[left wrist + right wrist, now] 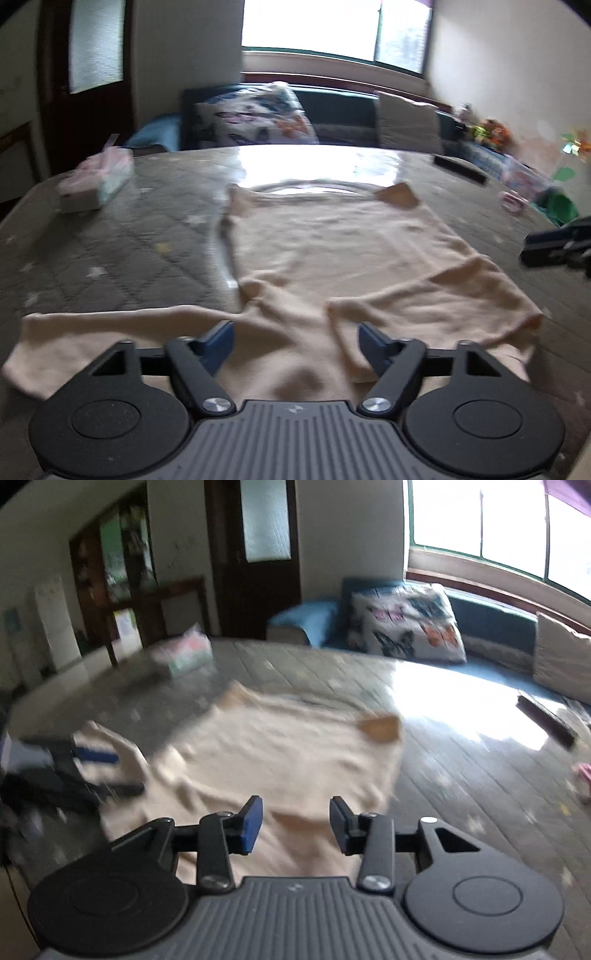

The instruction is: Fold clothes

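Observation:
A cream long-sleeved top point(332, 251) lies spread on the grey quilted table cover point(110, 251), its neck end near me and its hem far. One sleeve point(92, 332) stretches out to the left; the other point(443, 306) is folded across the chest. My left gripper point(295, 339) is open and empty, low over the collar area. My right gripper point(295, 819) is open and empty over the near edge of the top point(288, 753). The left gripper point(74, 775) shows at the left of the right wrist view, and the right gripper point(557, 243) at the right of the left wrist view.
A tissue box point(96, 181) stands at the table's far left. A dark remote point(460, 168) and small pink item point(511, 201) lie at the far right. A sofa with a butterfly cushion point(255, 114) is beyond the table.

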The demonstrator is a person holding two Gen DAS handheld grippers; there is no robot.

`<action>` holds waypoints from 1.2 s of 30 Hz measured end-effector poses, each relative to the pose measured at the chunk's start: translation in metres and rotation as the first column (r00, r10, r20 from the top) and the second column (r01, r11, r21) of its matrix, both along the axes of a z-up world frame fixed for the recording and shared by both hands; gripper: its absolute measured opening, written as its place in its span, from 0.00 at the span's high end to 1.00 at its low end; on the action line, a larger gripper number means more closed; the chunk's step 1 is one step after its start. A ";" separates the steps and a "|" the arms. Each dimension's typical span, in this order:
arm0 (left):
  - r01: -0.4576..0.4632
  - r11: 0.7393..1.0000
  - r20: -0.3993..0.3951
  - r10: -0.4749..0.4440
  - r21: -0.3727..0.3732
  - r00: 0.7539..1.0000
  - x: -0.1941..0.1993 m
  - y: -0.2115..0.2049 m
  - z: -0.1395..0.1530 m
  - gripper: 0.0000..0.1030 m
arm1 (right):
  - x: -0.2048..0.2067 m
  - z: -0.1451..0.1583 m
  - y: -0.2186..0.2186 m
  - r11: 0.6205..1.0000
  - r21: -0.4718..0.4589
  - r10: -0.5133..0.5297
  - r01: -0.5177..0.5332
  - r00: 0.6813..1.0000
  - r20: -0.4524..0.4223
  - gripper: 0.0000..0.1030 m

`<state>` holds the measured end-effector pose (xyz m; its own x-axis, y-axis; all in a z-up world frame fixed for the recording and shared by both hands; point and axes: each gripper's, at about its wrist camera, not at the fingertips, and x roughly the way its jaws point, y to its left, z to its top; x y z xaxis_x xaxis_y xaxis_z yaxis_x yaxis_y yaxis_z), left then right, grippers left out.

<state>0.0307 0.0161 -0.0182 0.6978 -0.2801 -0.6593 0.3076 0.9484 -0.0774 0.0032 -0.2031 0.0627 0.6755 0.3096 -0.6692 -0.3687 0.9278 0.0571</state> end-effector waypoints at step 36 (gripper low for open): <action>0.024 0.999 0.073 -0.022 -0.022 0.997 -0.010 -0.016 0.044 0.98 | -0.007 -0.042 -0.011 0.999 -0.043 0.019 -0.021 0.999 -0.035 0.39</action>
